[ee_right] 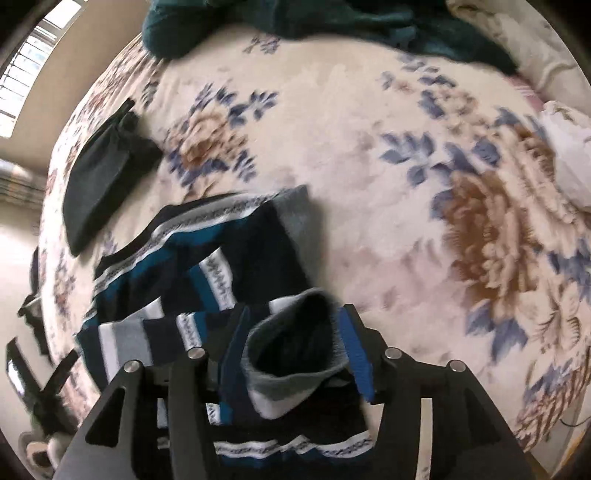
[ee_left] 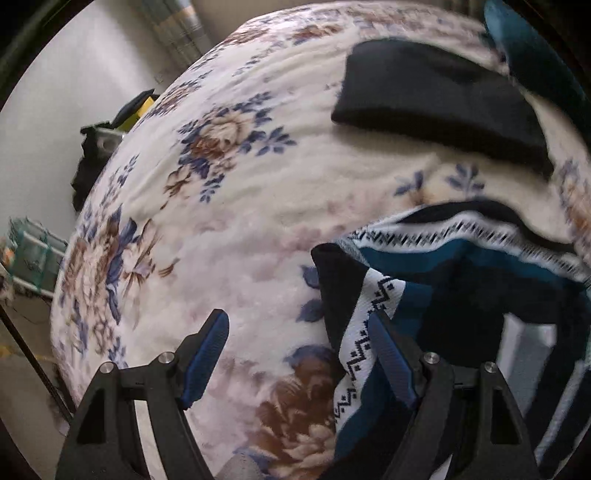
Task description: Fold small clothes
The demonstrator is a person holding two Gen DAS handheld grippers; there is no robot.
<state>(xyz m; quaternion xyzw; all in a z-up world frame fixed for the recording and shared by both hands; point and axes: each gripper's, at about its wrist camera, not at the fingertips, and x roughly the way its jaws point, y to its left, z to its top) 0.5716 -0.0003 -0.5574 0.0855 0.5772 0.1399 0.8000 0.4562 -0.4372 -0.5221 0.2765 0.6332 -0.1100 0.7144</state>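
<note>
A small striped knit sweater [ee_left: 454, 273], navy, teal and white with a zigzag band, lies crumpled on the floral blanket [ee_left: 221, 229]. My left gripper [ee_left: 299, 328] is open at the sweater's left edge; its right finger touches the white patterned band. In the right wrist view the same sweater [ee_right: 207, 266] lies at lower left. My right gripper [ee_right: 291, 325] holds a grey-cuffed sleeve end [ee_right: 295, 354] between its blue pads, raised off the blanket.
A folded black garment [ee_left: 436, 99] lies further back on the blanket; it also shows in the right wrist view [ee_right: 103, 173]. A dark teal garment [ee_right: 295, 22] lies at the far edge. The bed edge and floor are at the left [ee_left: 33, 184].
</note>
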